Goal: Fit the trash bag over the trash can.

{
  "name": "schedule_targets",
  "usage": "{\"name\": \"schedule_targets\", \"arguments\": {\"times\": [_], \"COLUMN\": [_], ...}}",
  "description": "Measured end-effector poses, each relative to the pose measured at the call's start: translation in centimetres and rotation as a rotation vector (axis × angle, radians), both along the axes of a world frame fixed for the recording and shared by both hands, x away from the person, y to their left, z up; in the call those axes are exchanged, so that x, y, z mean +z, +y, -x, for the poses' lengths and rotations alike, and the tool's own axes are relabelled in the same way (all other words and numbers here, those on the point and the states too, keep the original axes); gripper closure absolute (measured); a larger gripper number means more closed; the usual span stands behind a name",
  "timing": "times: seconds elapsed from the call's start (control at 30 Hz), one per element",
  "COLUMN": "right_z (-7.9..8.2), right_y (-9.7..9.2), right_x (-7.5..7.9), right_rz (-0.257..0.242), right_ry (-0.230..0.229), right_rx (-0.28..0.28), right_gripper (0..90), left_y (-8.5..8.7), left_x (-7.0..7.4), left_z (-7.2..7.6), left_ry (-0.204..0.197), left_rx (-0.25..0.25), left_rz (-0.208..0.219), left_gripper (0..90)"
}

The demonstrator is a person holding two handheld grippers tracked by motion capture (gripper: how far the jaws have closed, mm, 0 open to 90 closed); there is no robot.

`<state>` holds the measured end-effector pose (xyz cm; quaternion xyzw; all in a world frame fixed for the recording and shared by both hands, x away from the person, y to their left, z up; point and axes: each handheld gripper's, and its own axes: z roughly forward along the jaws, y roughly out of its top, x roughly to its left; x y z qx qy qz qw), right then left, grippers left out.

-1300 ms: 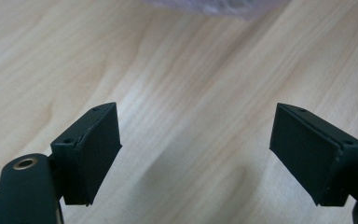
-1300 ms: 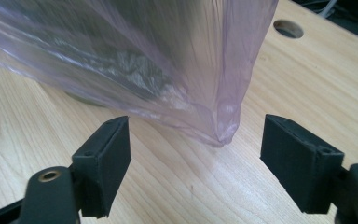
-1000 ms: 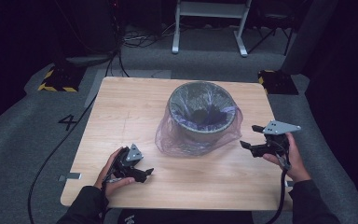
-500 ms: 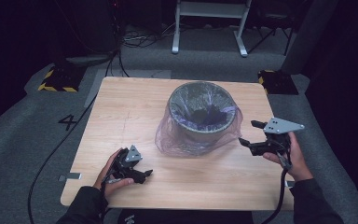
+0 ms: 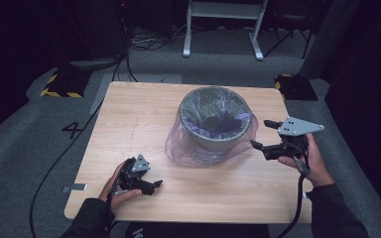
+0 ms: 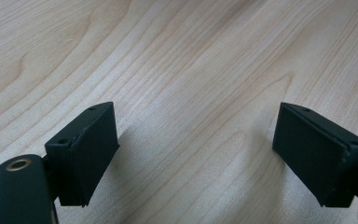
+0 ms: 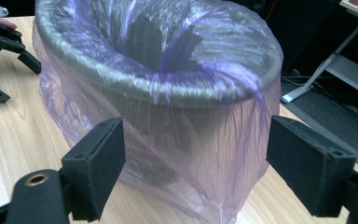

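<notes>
Right claw (image 5: 266, 137) released, raised beside bagged bin (image 5: 215, 121) | left claw (image 5: 146, 184) released, low on table (image 5: 144, 114)

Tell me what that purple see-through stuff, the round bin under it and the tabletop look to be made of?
The purple liner looks like thin plastic film: translucent, crinkled and glossy, draped over the rim and down the outside. The bin seems to be hard grey plastic with a matte, smooth wall, though metal cannot be ruled out. The table looks like pale wood or a wood-grain laminate, with flowing grain lines and a dull sheen.
</notes>
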<state>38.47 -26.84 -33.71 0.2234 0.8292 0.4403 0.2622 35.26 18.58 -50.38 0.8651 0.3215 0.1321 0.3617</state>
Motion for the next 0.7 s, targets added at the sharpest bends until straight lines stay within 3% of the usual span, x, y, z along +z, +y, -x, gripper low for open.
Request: {"name": "schedule_targets", "arguments": {"times": [0.7], "right_z": [-1.3], "right_y": [2.5], "right_x": [1.9], "right_rz": [0.007], "right_ry": [-0.011], "right_rx": [0.01], "right_gripper": [18.5], "left_y": [0.0], "left_x": [0.0], "left_z": [0.0], "left_ry": [0.0], "left_rx": [0.002], "left_rz": [0.001], "left_gripper": [13.4]}}
